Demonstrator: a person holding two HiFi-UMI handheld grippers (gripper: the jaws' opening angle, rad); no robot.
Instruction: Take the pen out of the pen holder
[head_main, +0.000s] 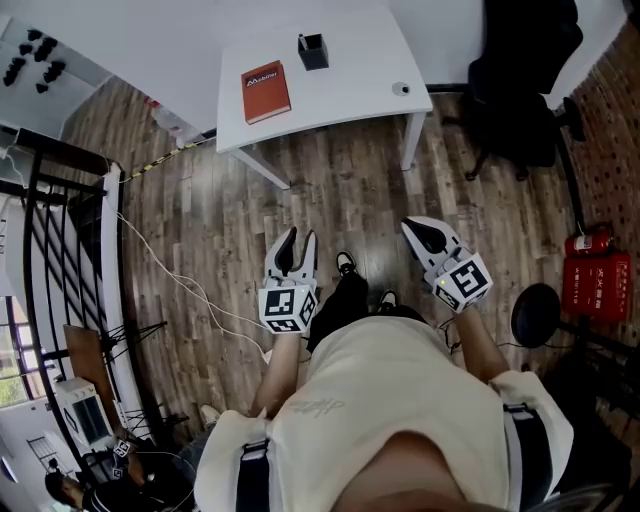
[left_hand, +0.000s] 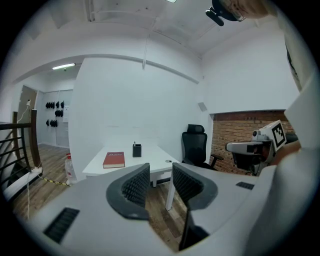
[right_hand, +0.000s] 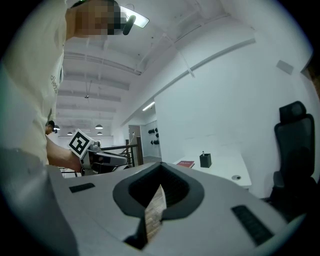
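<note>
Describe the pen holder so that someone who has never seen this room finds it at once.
Find the white table ahead, across the wooden floor. Near its far edge, beyond and to the right of the red book, stands the pen holder. It is the only dark, upright box there, with a pen poking out; the book lies flat.

Matt white table (head_main: 350, 90), wooden plank floor (head_main: 230, 200), rough brick wall (head_main: 610, 120)
</note>
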